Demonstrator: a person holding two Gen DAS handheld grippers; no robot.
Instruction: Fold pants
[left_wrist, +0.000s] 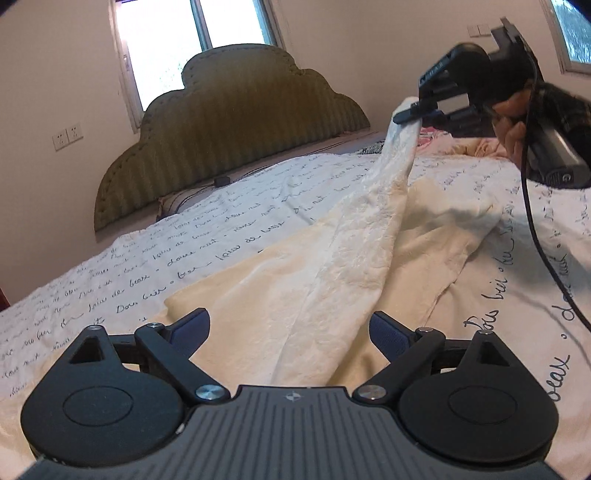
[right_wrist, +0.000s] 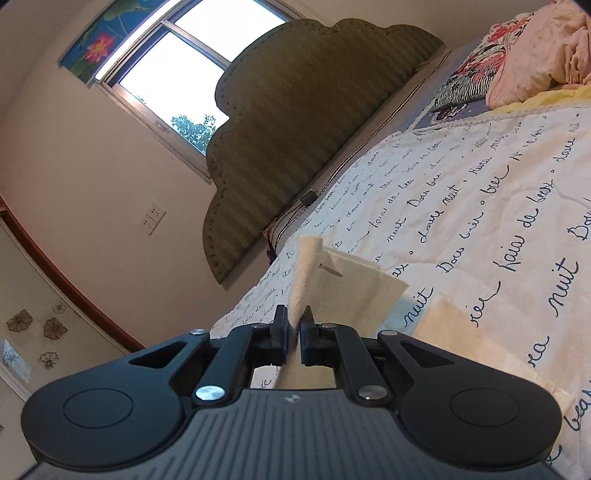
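From my left wrist, my left tool gapes wide over cream pants spread on the bed, whose cover carries handwriting print. At two o'clock my right tool pinches one corner aloft — headboard and window at twelve.

From my right wrist, my right tool is clamped on pants fabric; pillows at one o'clock, wall socket at nine.

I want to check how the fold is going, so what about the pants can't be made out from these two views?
- Near end of the pants: left wrist view, hidden under the open left tool.
- Pinched edge: right wrist view, hidden between the shut right tool fingers.
- Which part is lifted: unclear; fabric bunches.
- Far edge: behind the raised fold.
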